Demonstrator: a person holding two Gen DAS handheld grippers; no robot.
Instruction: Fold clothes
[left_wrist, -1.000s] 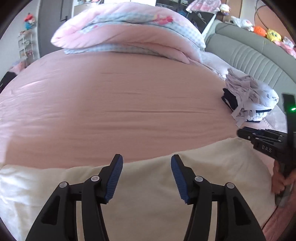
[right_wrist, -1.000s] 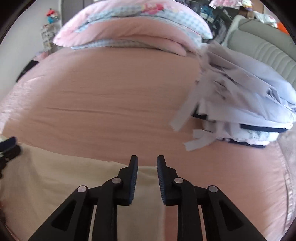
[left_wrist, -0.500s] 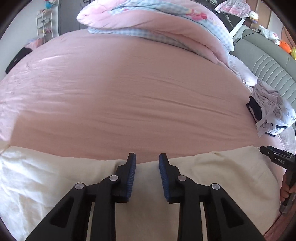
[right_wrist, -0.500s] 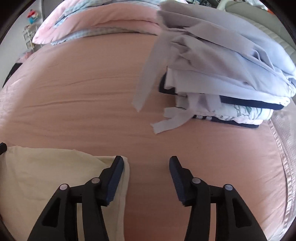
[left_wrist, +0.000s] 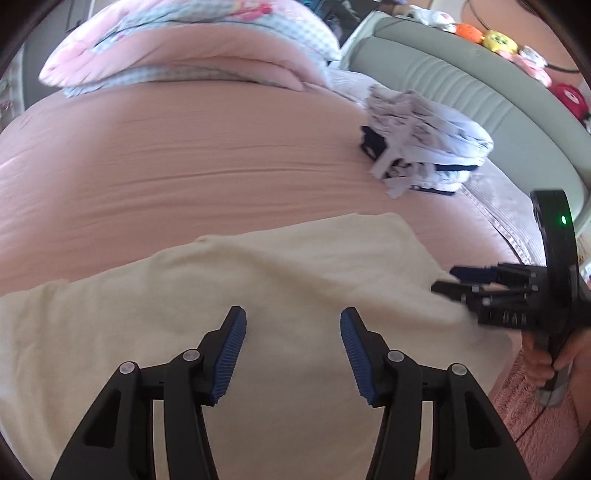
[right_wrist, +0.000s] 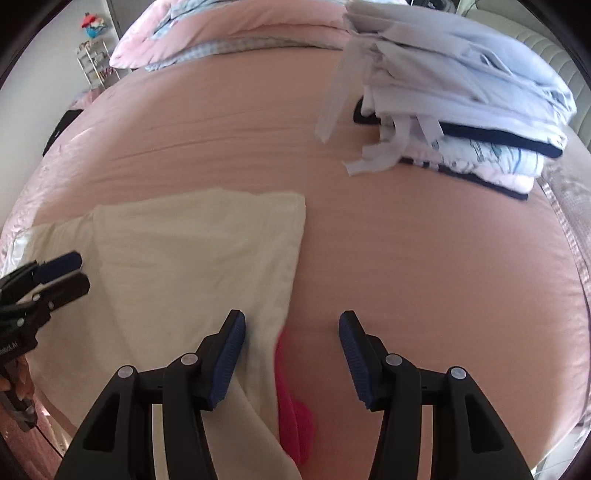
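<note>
A cream garment (left_wrist: 280, 280) lies spread flat on the pink bed, near its front edge; it also shows in the right wrist view (right_wrist: 192, 258). My left gripper (left_wrist: 291, 354) is open and empty just above the cloth's middle. My right gripper (right_wrist: 291, 354) is open and empty over the cloth's right edge, where a bright pink piece (right_wrist: 295, 413) shows beside the cream cloth. Each gripper shows in the other's view: the right one (left_wrist: 476, 284) at the cloth's right corner, the left one (right_wrist: 55, 273) at the left.
A stack of folded light blue and white clothes (right_wrist: 454, 92) sits at the right side of the bed (left_wrist: 184, 155). A pink folded duvet (left_wrist: 192, 48) lies at the far end. A grey padded headboard (left_wrist: 480, 96) with plush toys runs along the right.
Both grippers have opened wide and drawn back. The far edge of the cream cloth now lies farther up the bed, in a squarer, folded shape.
</note>
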